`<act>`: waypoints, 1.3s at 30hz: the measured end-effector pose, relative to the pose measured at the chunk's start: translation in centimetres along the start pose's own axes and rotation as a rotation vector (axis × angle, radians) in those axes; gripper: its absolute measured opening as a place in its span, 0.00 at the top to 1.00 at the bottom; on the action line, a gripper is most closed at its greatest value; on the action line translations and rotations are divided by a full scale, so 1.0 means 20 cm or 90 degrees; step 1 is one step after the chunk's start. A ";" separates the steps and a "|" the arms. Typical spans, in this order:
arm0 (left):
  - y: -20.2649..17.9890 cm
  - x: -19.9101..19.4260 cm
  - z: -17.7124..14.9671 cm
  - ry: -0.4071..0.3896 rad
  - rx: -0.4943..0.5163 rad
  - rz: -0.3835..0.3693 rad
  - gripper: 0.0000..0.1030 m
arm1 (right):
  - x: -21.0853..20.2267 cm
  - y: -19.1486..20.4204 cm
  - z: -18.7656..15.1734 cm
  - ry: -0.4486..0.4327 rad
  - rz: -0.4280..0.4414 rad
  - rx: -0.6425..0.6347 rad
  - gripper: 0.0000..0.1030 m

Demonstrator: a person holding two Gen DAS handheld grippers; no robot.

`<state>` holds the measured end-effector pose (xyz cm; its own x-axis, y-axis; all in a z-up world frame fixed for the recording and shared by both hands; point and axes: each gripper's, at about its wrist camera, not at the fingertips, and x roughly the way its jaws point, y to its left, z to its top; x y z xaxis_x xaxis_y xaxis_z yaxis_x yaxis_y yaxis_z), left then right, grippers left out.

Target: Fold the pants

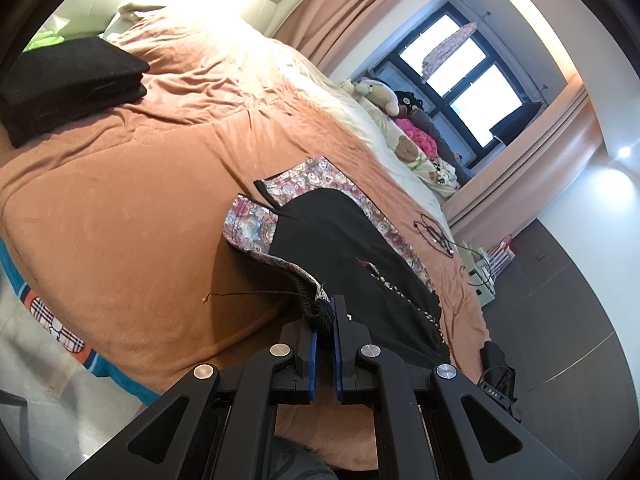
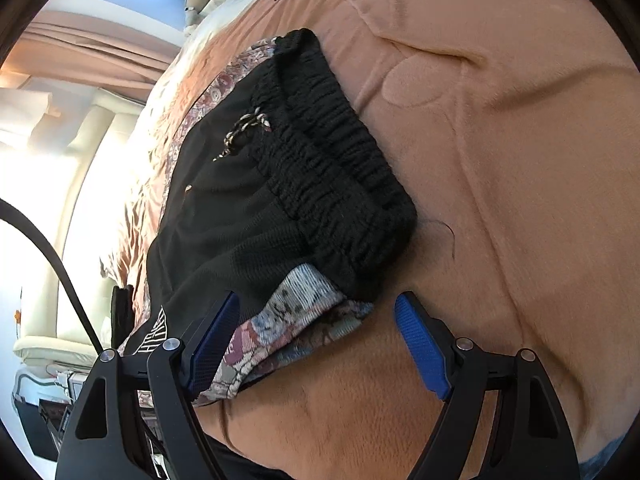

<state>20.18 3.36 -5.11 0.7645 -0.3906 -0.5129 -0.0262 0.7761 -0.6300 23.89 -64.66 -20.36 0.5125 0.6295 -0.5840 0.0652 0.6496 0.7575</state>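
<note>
The pants (image 1: pixel 340 240) are black with floral patterned side panels and lie partly folded on the orange bed cover (image 1: pixel 140 200). My left gripper (image 1: pixel 326 320) is shut on a black knitted edge of the pants, lifted slightly off the bed. In the right wrist view the pants (image 2: pixel 248 200) show their black ribbed waistband (image 2: pixel 344 168) and a drawstring. My right gripper (image 2: pixel 316 320) is open, its blue pads (image 2: pixel 420 344) on either side of a floral patterned fold (image 2: pixel 296 316) at the near edge of the pants.
A stack of folded black clothes (image 1: pixel 76 84) sits at the far left of the bed. Stuffed toys (image 1: pixel 384 96) and pillows lie by the window. A thin cord (image 1: pixel 436 236) lies on the bed beyond the pants. The bed's edge and dark floor (image 1: pixel 560 320) are to the right.
</note>
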 end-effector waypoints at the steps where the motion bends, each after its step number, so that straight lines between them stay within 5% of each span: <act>1: 0.00 0.00 0.00 -0.001 -0.002 -0.001 0.94 | 0.01 -0.01 0.00 0.003 0.001 -0.003 0.40; 5: 0.01 0.00 0.03 -0.011 -0.010 -0.001 0.94 | 0.04 -0.01 0.01 0.019 0.016 -0.009 0.66; 13: -0.01 0.01 0.11 -0.030 -0.008 -0.002 0.94 | -0.10 0.06 0.04 -0.018 0.076 -0.029 0.85; 25: -0.09 0.12 0.39 -0.058 0.009 -0.008 0.94 | -0.29 0.19 0.09 -0.097 0.124 -0.038 0.89; 39: -0.20 0.44 0.74 -0.057 0.044 0.002 0.94 | -0.14 0.30 0.21 -0.155 0.136 -0.006 0.91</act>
<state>36.53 4.18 1.61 0.8191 -0.3440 -0.4590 0.0127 0.8109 -0.5851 26.49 -64.23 -12.94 0.7038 0.6319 -0.3246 -0.0730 0.5188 0.8518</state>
